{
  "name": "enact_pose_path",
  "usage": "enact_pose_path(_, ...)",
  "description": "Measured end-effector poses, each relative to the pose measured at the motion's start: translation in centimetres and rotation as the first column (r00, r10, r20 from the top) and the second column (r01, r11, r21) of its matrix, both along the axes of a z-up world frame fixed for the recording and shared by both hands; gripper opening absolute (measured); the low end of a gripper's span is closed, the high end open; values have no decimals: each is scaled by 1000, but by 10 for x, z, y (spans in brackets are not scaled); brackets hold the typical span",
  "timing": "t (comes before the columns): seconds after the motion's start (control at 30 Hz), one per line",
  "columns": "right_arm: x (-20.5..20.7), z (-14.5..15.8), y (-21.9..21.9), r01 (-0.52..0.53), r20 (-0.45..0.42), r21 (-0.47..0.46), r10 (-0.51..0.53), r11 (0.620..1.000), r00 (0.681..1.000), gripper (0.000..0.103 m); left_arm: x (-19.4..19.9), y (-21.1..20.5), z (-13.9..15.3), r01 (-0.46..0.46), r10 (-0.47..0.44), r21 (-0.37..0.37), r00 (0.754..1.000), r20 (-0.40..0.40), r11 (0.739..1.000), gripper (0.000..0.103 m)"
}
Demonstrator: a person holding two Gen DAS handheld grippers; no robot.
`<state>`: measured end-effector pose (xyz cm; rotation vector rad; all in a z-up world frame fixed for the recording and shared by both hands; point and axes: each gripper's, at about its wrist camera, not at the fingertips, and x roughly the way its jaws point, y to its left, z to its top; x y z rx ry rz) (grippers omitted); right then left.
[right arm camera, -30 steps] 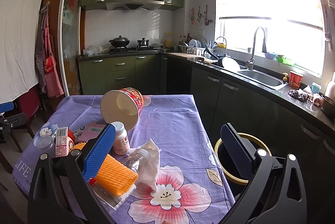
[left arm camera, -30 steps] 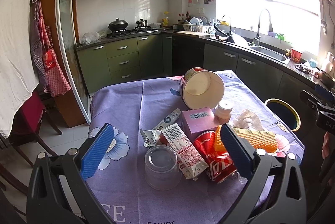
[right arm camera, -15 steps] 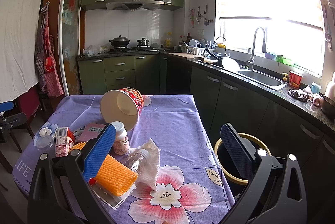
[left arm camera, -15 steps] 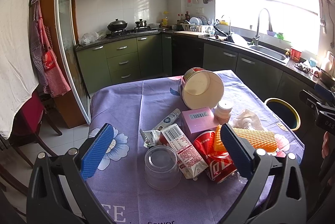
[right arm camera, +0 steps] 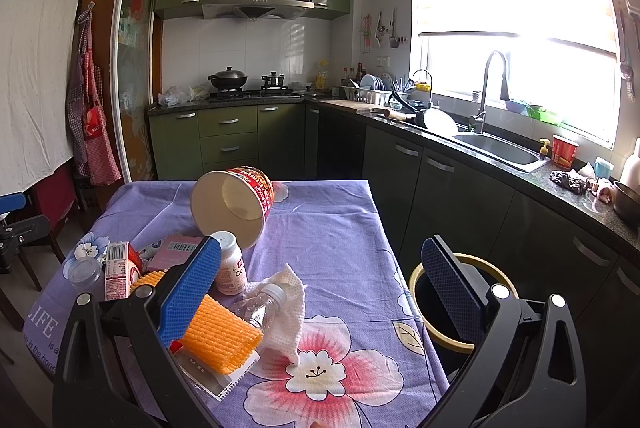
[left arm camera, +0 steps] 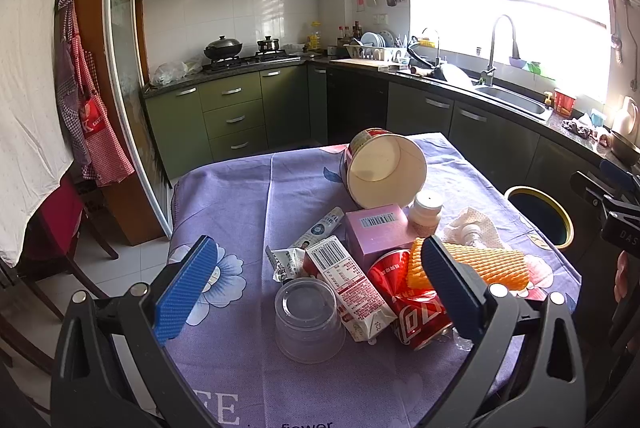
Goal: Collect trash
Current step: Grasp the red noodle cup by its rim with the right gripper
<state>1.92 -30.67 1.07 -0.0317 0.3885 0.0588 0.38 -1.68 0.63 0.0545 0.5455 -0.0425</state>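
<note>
- Writing first: the purple cloth (left arm camera: 240, 196) over the worktop carries pale letters, "FE" and "flower" at its near hem in the left wrist view, "LIFE" in the right wrist view.
- Milk carton (left arm camera: 352, 288), red and white, shows a barcode and small print too fine to read.
- Pink box (left arm camera: 378, 234) also carries a barcode label on its top face.
- Crushed red can (left arm camera: 412, 304) has white characters I cannot read; it lies touching the carton.
- Paper noodle bucket (left arm camera: 384, 172) lies on its side, open mouth toward both cameras, red printed wall with unreadable characters.
- White pill bottle (right arm camera: 230, 268) stands upright just beside the bucket; its label begins "Co".
- Trash sits in 1 heap on the near half of the worktop: a clear plastic cup (left arm camera: 308, 316) upside down, a squeezed tube (left arm camera: 320, 230), an orange foam net (left arm camera: 480, 262), a clear bottle (right arm camera: 260, 306) lying on a white tissue (right arm camera: 288, 312).
- Bin (right arm camera: 460, 304) with a yellow rim stands on the floor just beside the worktop's right edge.
- Left tongs (left arm camera: 316, 282) hover with blue pads wide apart, gripping nothing, over the cup and carton.
- Right tongs (right arm camera: 320, 290) are likewise spread and empty, 1 pad in front of the foam net, the other in front of the bin.
</note>
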Motion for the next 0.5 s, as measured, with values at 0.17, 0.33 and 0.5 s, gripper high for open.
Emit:
enact_pose_path(0.17, 0, 0, 0, 1, -2, -1, -1, 1000, 1000, 99, 3, 0, -1, 1, -1, 1, 1000, -3, 1000, 97)
enact_pose_path(0.33, 8, -3, 0, -6, -11, -17, 6, 1000, 1000, 99, 16, 6, 0, 3, -3, 1, 1000, -20, 1000, 97)
enact_pose_path(0.5, 37, 3, 6, -89, -30, -40, 88, 995, 996, 99, 63, 22, 5, -12, 12, 6, 1000, -16, 1000, 97)
